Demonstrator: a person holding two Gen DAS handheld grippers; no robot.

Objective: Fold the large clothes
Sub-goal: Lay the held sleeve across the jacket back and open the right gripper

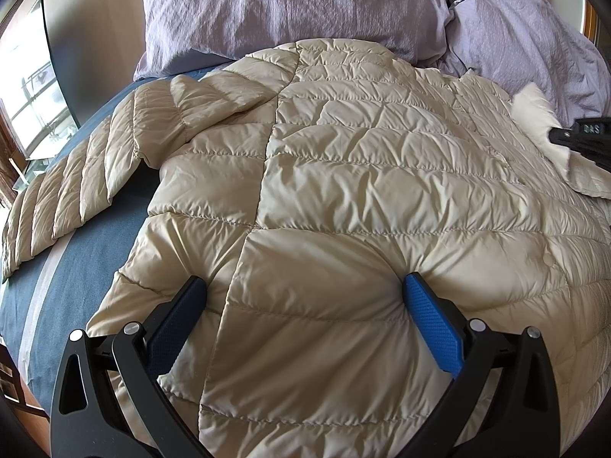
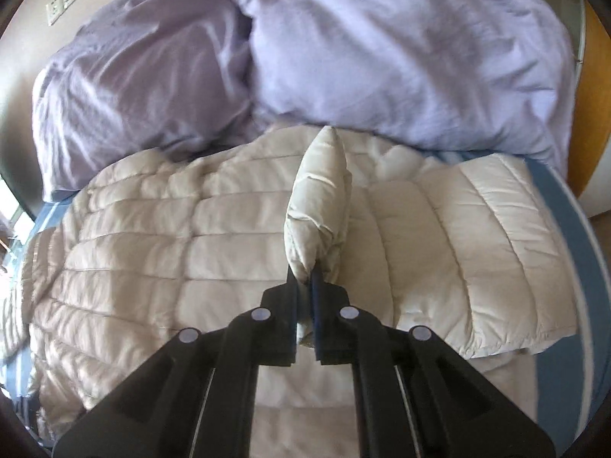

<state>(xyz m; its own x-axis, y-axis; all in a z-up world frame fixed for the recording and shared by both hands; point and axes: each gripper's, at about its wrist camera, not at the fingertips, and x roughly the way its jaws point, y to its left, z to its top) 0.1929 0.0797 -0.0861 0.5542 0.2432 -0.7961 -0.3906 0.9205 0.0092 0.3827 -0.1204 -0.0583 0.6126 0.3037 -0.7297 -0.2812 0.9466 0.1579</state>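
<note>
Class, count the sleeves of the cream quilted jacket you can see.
2: one sleeve lies spread left on the blue sheet; the other sleeve is pinched in the right tool.

The left gripper point(image 1: 303, 286) presses its spread jaws down into a cream quilted down jacket point(image 1: 343, 175) on a blue bedsheet point(image 1: 76, 263). Ahead lie lilac pillows point(image 1: 290, 11); one sleeve point(image 1: 76, 187) stretches off left; far right, the right gripper point(image 1: 573, 133) pinches the jacket's edge.
</note>
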